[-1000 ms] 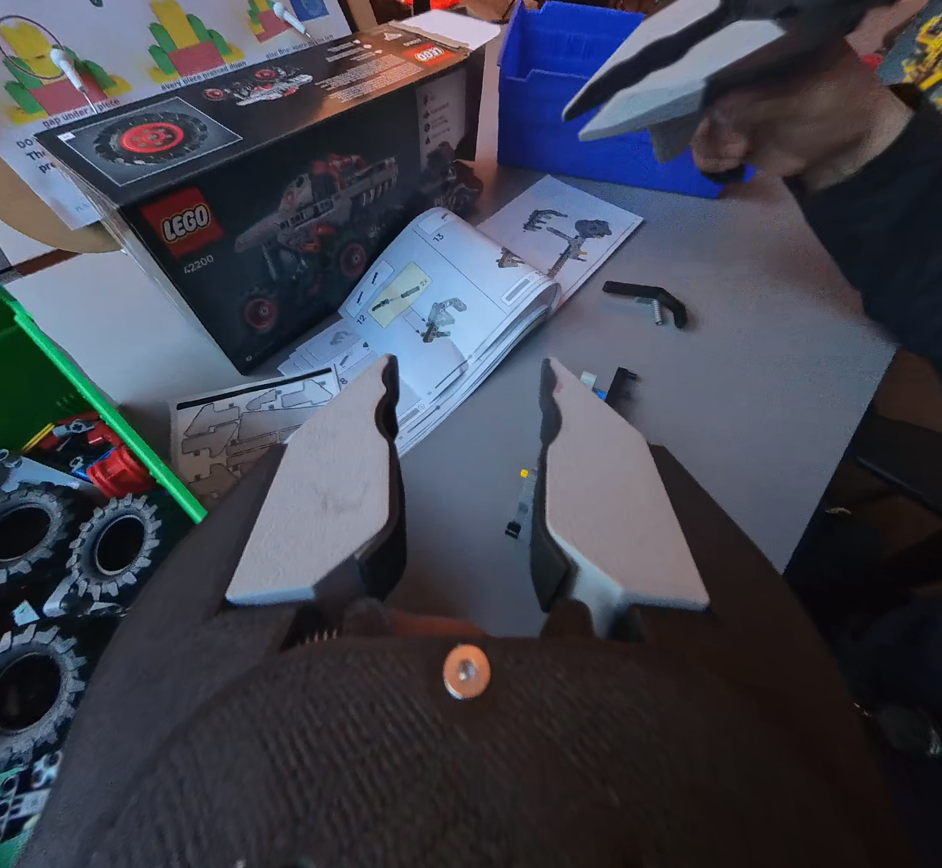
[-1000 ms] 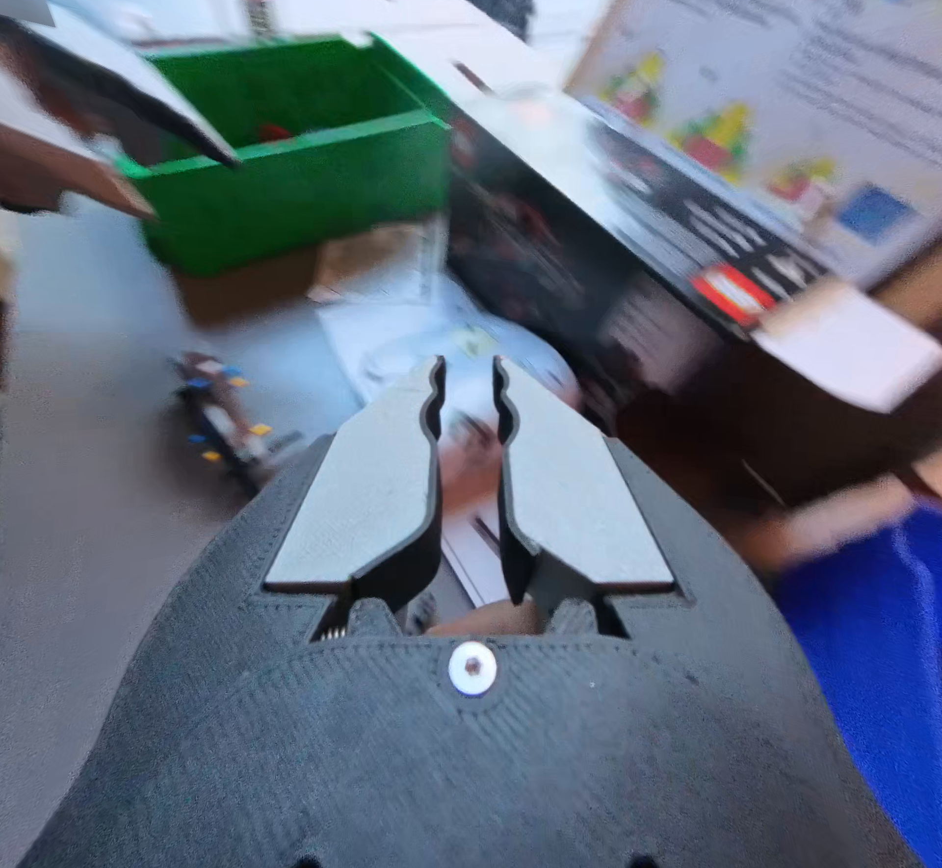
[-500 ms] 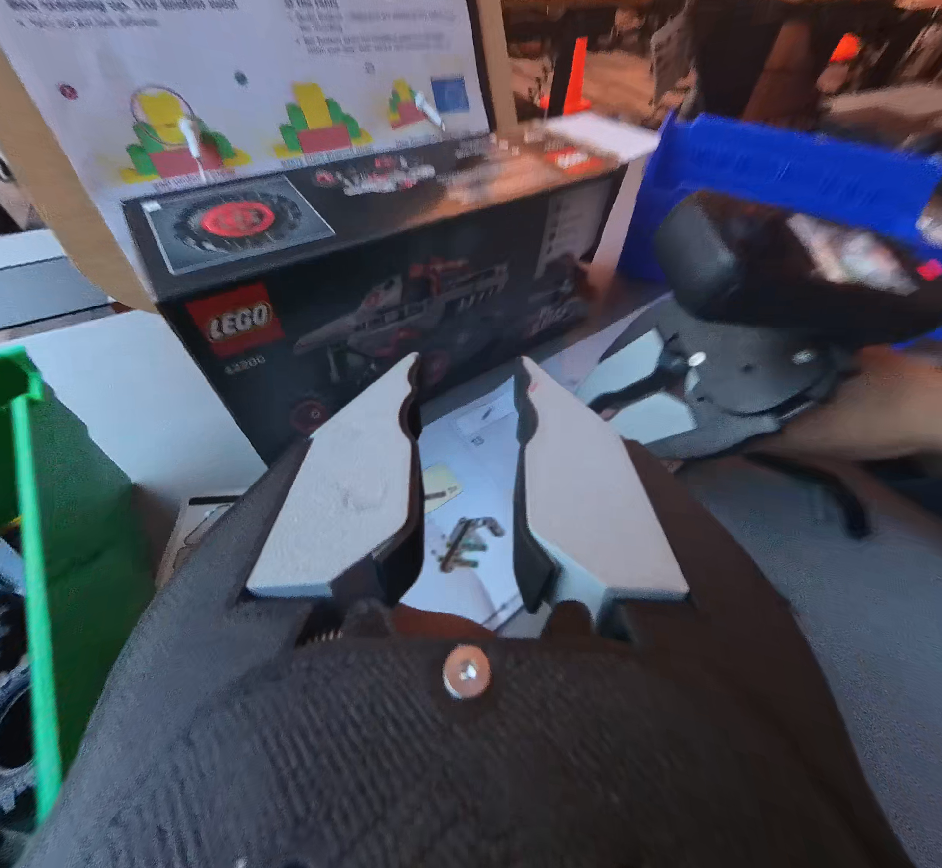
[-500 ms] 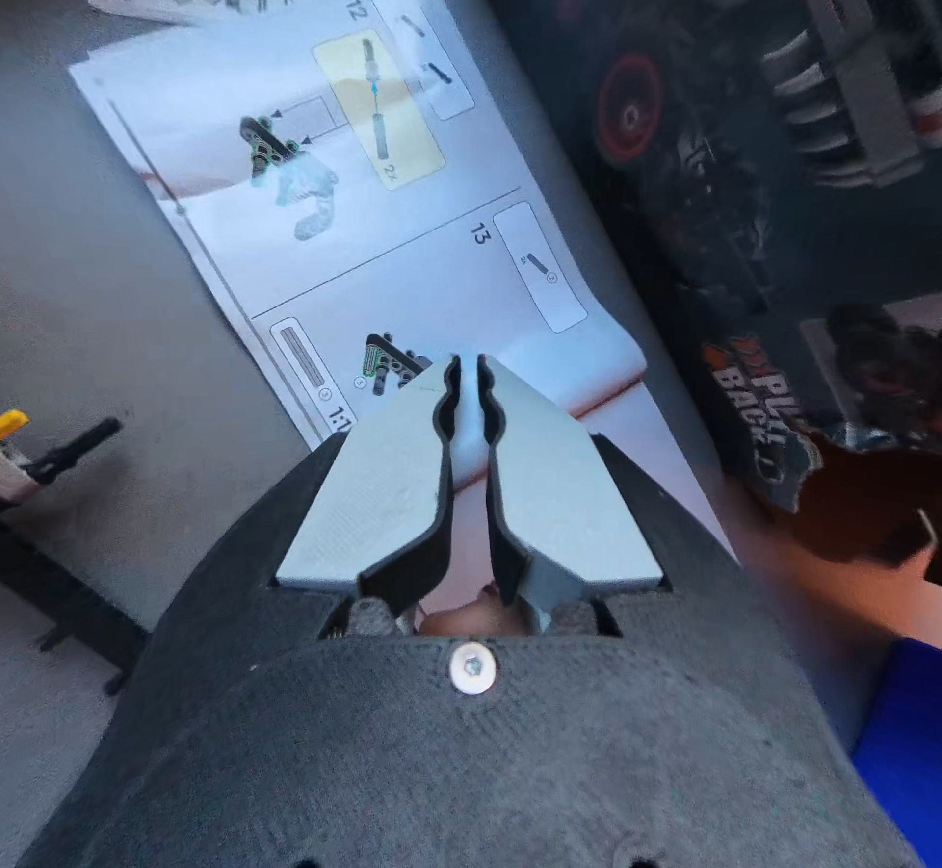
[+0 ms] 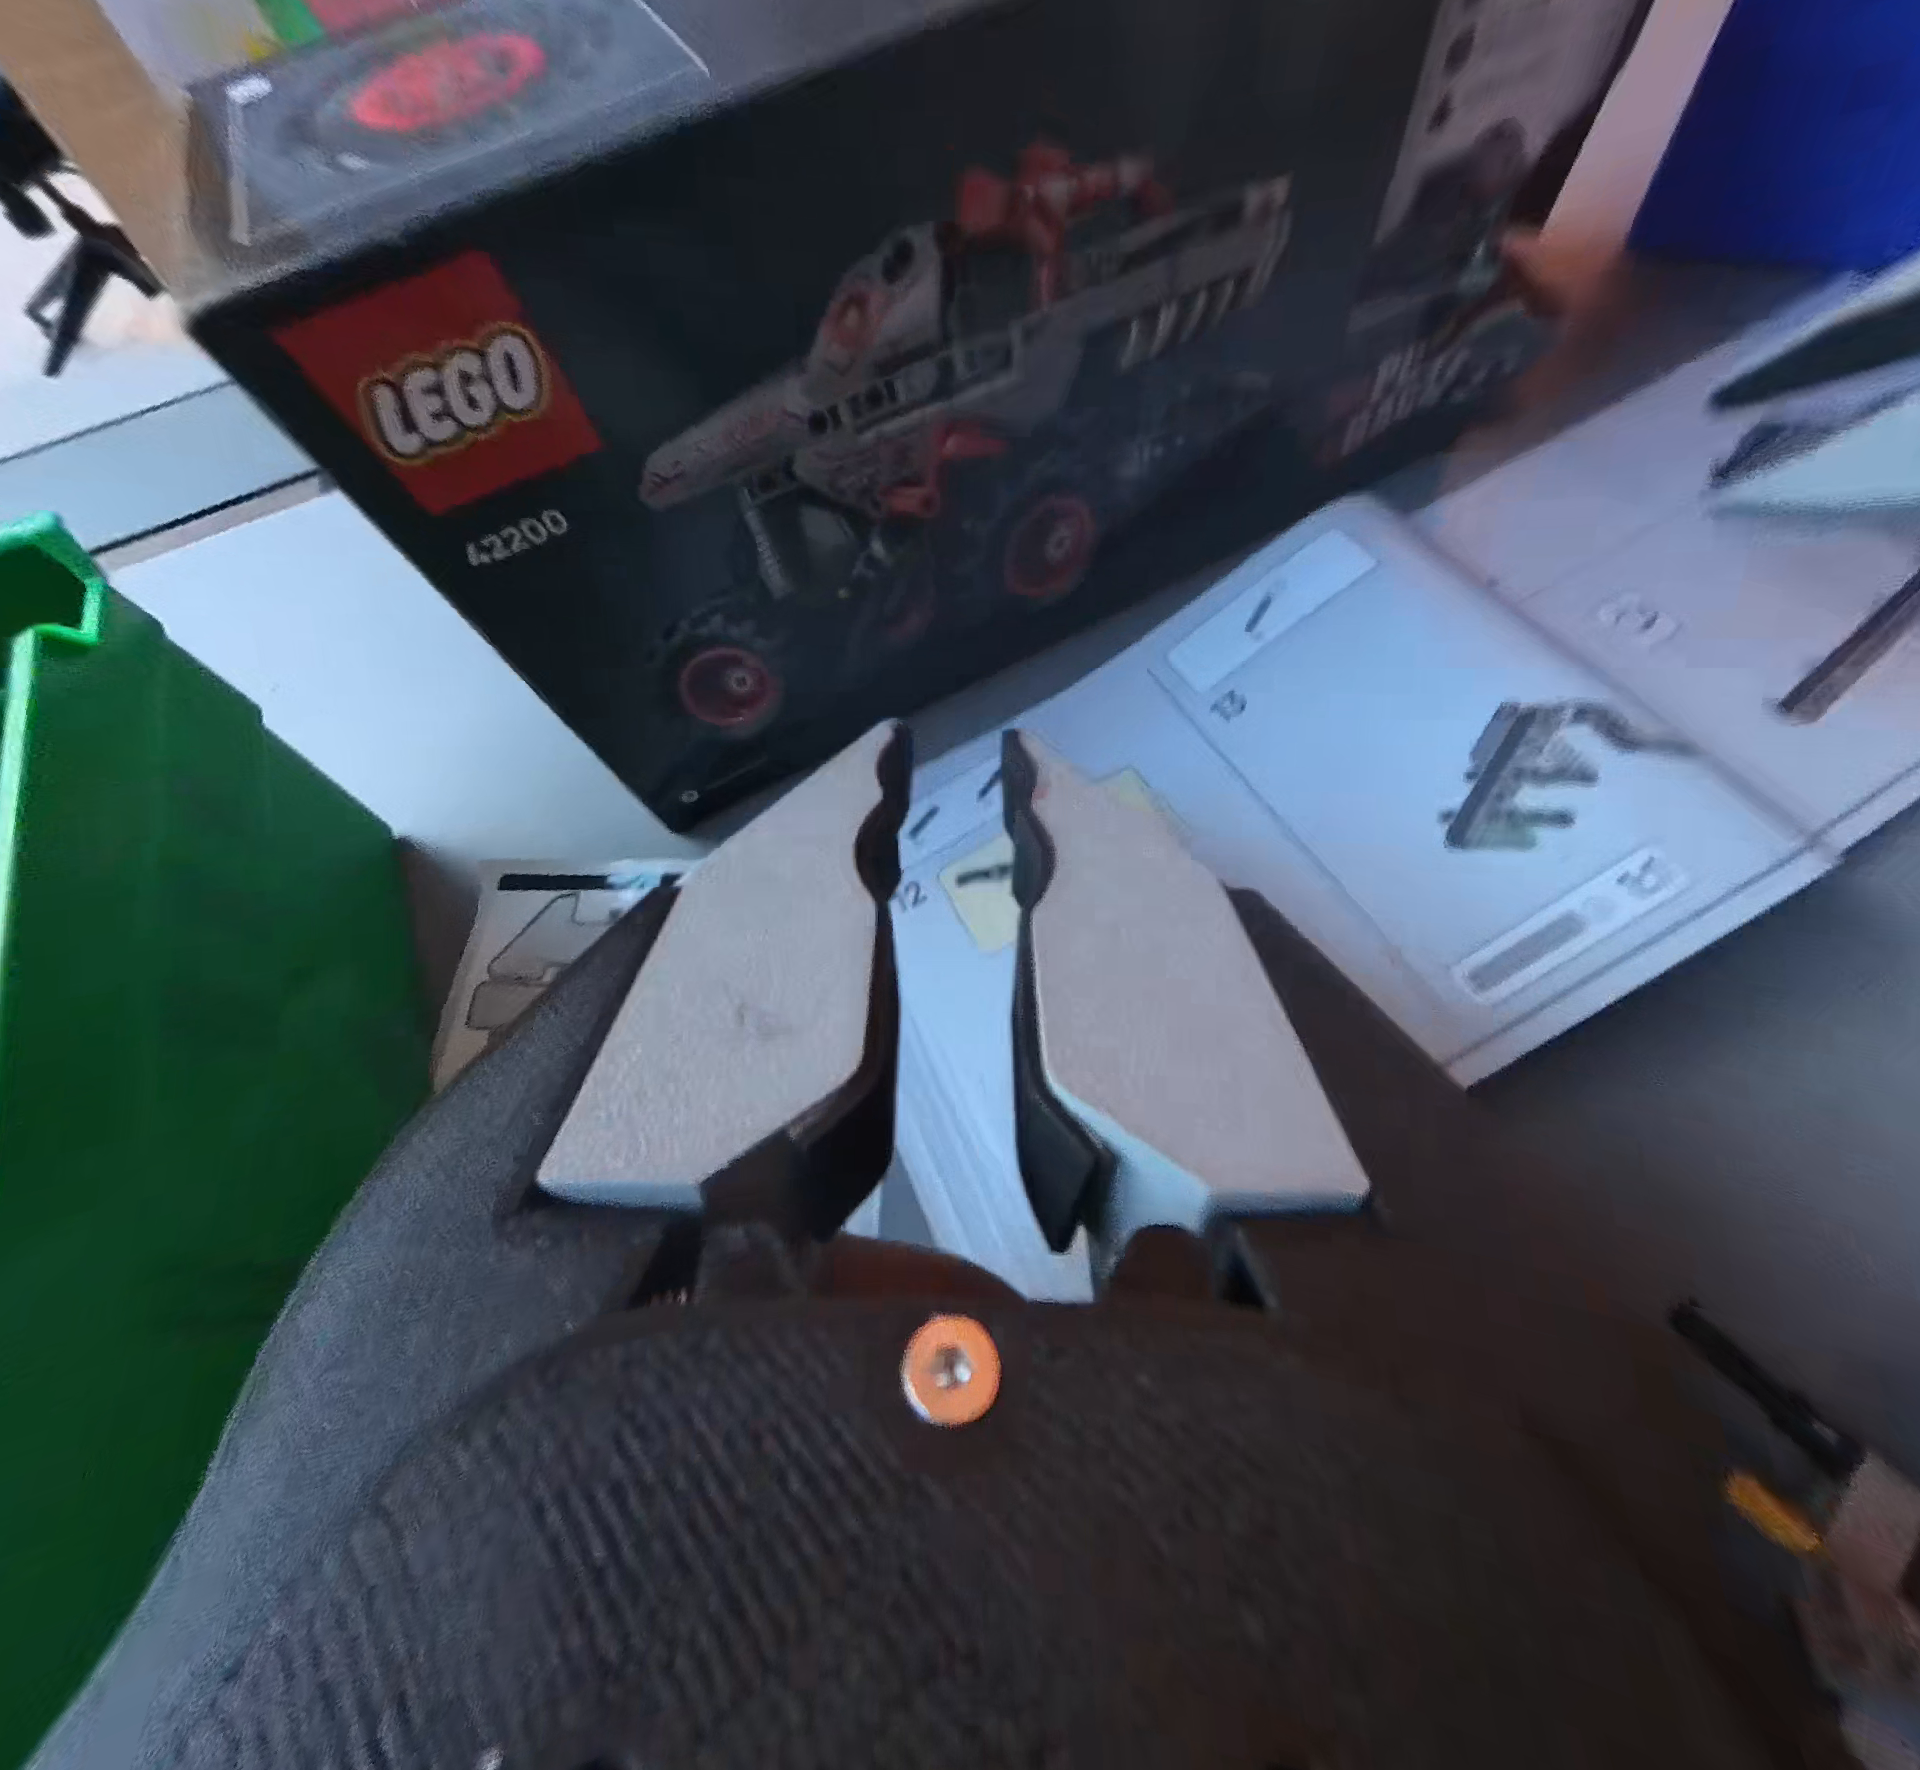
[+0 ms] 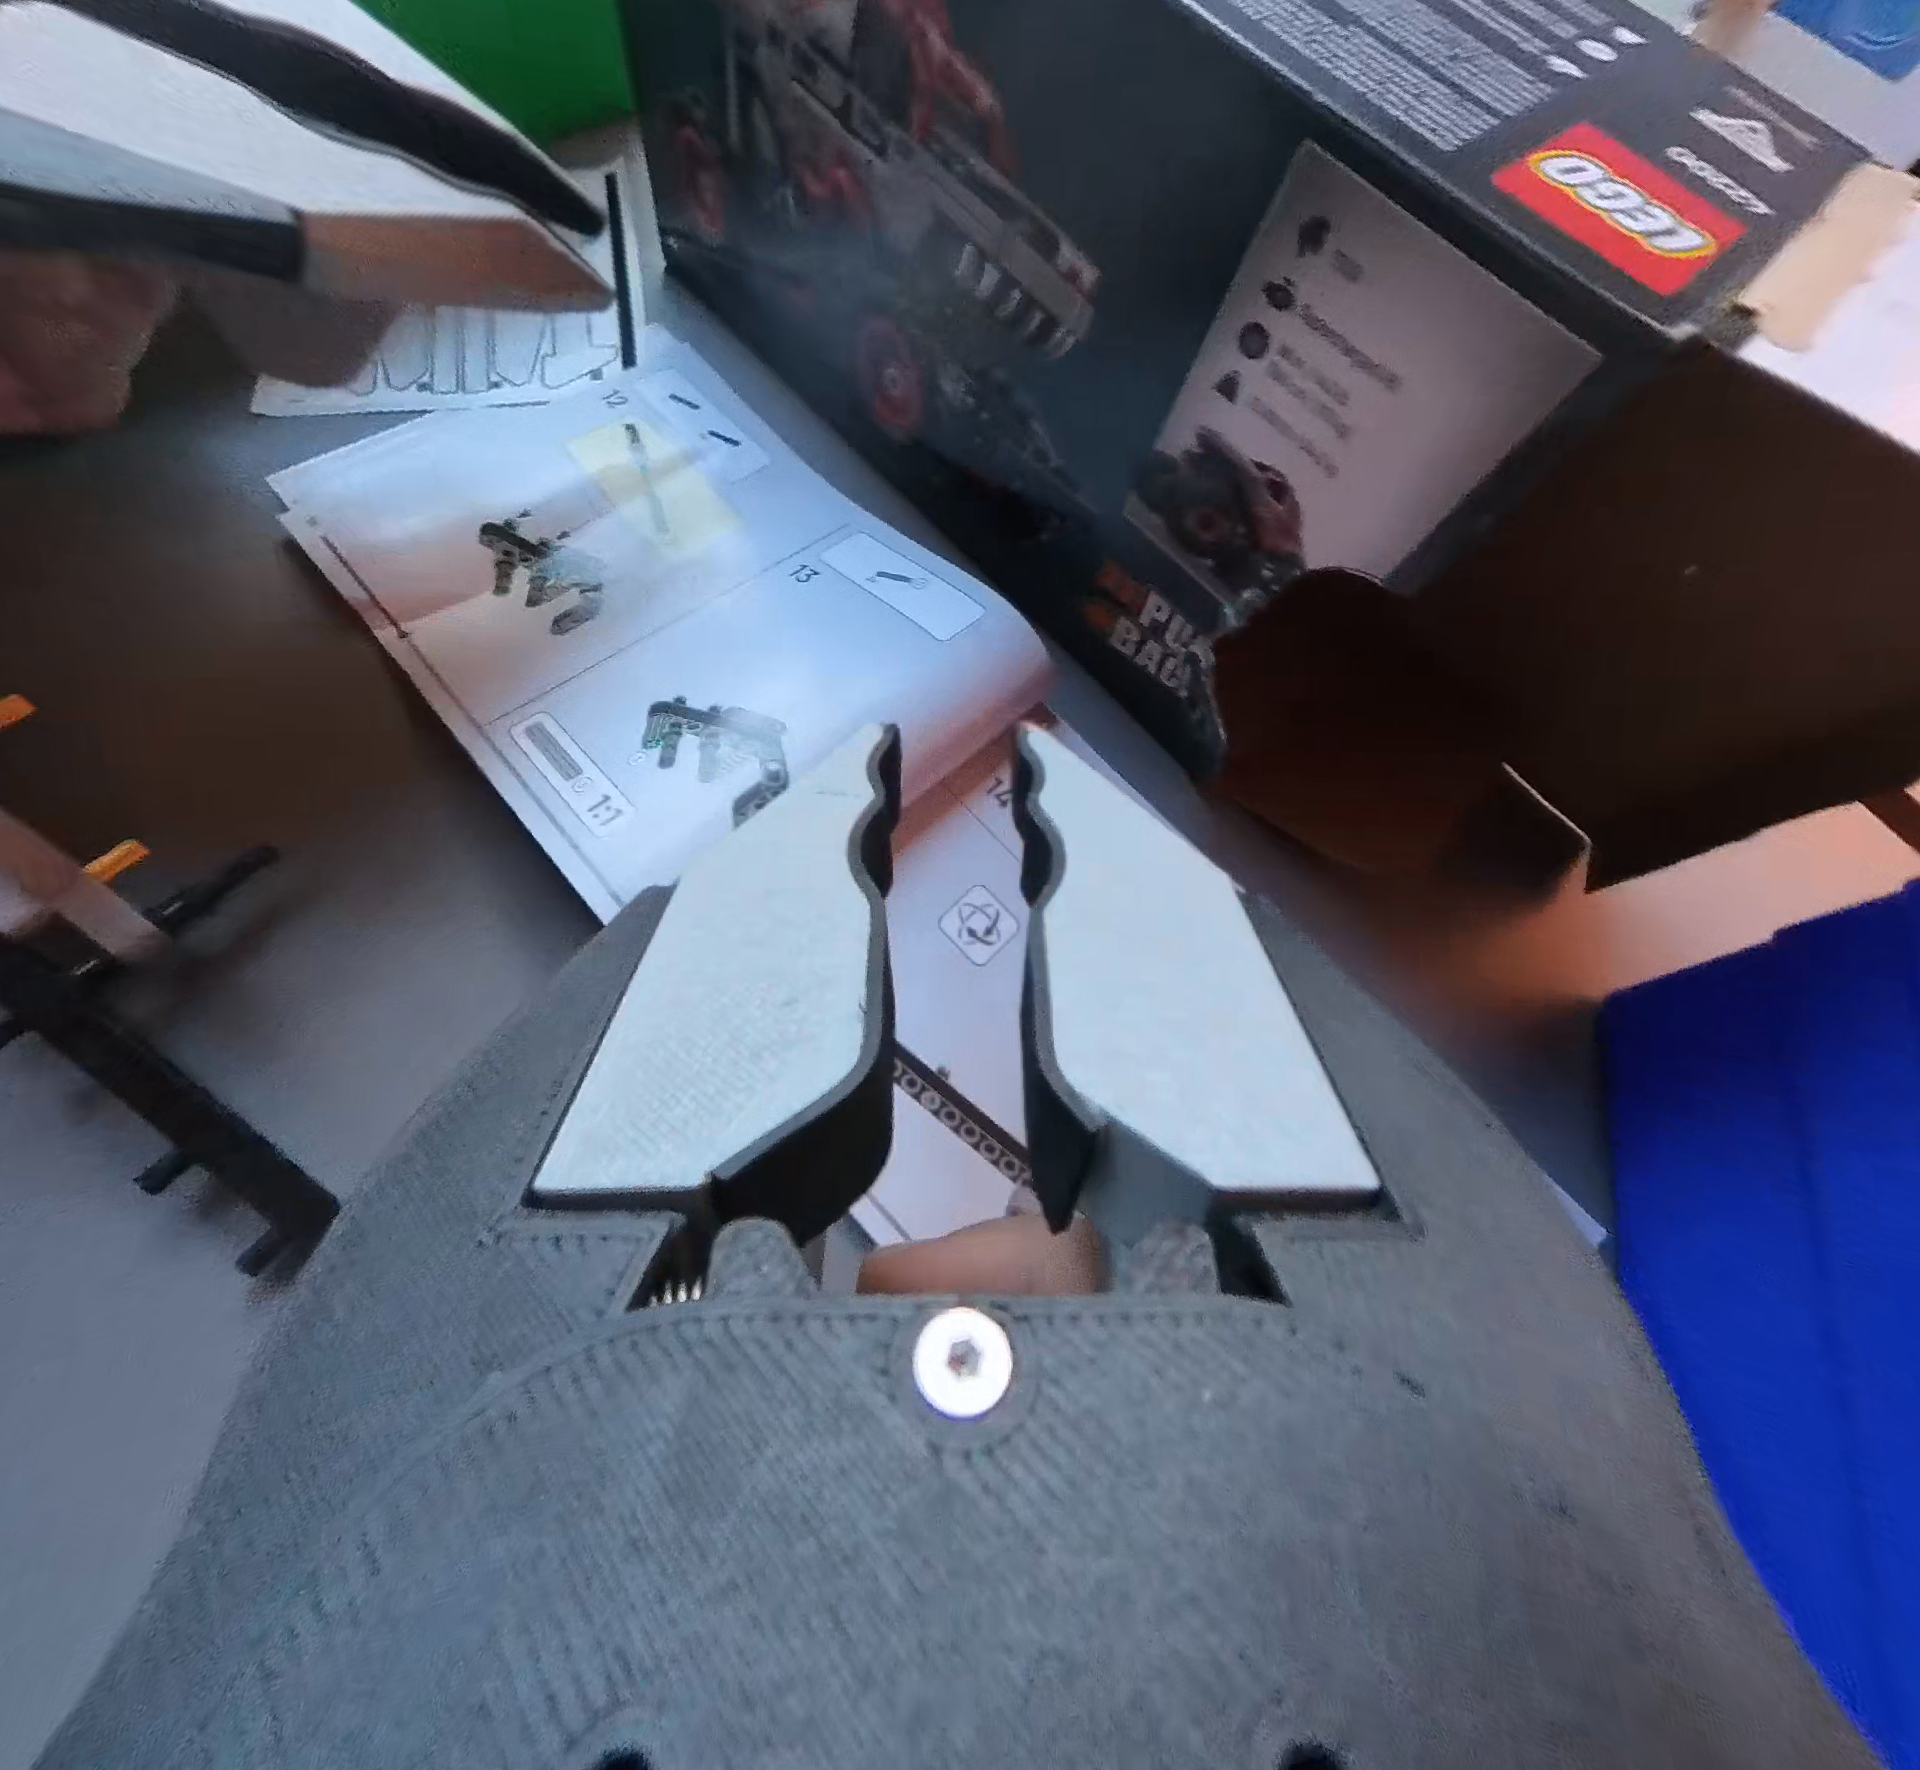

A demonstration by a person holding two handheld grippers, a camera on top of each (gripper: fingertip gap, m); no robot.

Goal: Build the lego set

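Observation:
My left gripper (image 5: pixel 954 738) is slightly open and empty, low over the left page of the open instruction booklet (image 5: pixel 1403 785). My right gripper (image 6: pixel 956 733) is slightly open and empty over the booklet's (image 6: pixel 623 577) right side. A partly built black Lego assembly (image 6: pixel 125 1076) with yellow pins lies on the grey table (image 6: pixel 208 681) at the left of the right wrist view. The left gripper (image 6: pixel 597 260) also shows at that view's upper left. The right gripper's fingers (image 5: pixel 1839 370) show blurred at the right edge of the left wrist view.
The black Lego box (image 5: pixel 831 318) stands just behind the booklet and shows in the right wrist view too (image 6: pixel 1039 162). A green bin (image 5: pixel 156 993) is at the left, a blue bin (image 6: pixel 1766 1201) at the right. A sticker sheet (image 5: pixel 520 962) lies by the box. The left gripper's tips are roughly 15 cm from the right gripper's. The right tips stand about 15 cm off the partly built black Lego assembly (image 6: pixel 125 1076).
Both grippers came down toward the booklet. The left jaws narrowed. The right jaws, almost shut half a second ago, opened a little. The right gripper moved from high above the table to the booklet's right side.

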